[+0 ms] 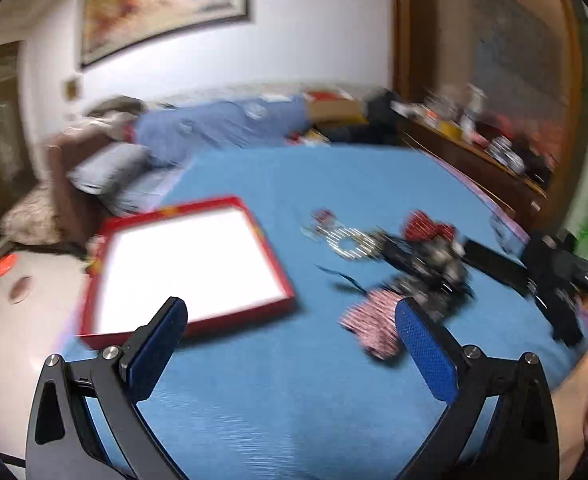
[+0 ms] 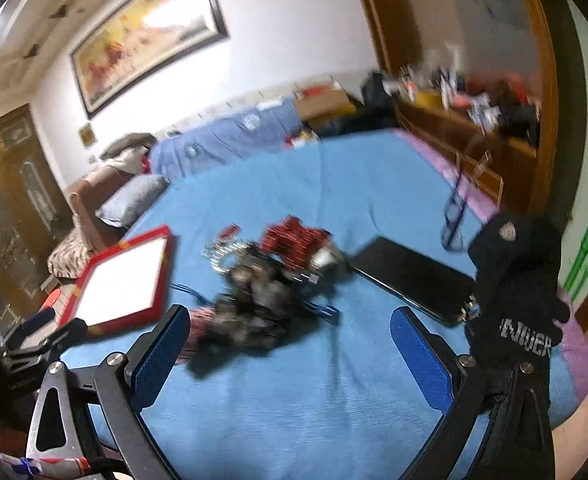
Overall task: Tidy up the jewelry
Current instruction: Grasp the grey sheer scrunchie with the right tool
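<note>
A home bedroom: blue-sheeted bed point(image 2: 333, 184), pillow point(image 2: 134, 200), framed painting point(image 2: 146, 32), cluttered wooden dresser point(image 2: 465, 132).

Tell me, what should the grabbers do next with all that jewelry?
Probably lower the right gripper onto the jewelry pile and pinch one piece. Both grippers are open and hold nothing, the pile sits just ahead on the blue bed, and the red tray beside it looks empty, though the pictures are blurred.

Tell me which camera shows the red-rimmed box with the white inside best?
The left wrist view: the red-rimmed square box with a white inside lies large and nearly whole, though blurred. The right wrist view shows it smaller, at the left, one corner hidden.
</note>
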Demonstrator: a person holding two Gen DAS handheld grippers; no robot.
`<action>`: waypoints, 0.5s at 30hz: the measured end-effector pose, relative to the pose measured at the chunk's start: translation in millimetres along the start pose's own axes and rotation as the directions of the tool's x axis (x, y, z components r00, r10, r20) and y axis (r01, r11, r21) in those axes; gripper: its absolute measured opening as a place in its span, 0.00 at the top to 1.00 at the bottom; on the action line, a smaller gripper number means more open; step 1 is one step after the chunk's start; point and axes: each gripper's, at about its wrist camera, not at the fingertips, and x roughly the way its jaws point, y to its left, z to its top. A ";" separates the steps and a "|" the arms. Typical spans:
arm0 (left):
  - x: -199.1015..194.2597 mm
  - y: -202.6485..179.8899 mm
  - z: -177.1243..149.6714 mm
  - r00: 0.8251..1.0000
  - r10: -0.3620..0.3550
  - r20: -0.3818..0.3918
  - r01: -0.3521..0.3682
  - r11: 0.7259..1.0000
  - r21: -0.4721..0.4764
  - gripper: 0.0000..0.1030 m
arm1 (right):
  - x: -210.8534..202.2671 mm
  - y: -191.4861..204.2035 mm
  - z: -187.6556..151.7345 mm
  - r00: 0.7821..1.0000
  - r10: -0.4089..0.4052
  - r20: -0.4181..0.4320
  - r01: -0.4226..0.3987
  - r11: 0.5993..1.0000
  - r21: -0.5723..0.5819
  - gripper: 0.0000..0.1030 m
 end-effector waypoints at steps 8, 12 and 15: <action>29.0 12.0 2.0 0.997 -0.043 -0.071 0.039 0.998 -0.052 0.00 | 4.8 8.1 -3.9 0.999 -0.040 0.032 0.042 0.997 -0.060 0.00; 43.9 -1.1 -6.2 0.995 -0.058 -0.087 0.056 0.998 -0.028 0.00 | 35.3 1.9 -12.2 0.998 -0.028 -0.052 0.027 0.999 -0.016 0.00; 54.3 -13.2 -10.6 0.991 -0.071 -0.113 0.074 0.997 0.021 0.00 | 50.7 -2.0 -18.9 0.995 -0.025 -0.095 0.027 1.000 0.010 0.00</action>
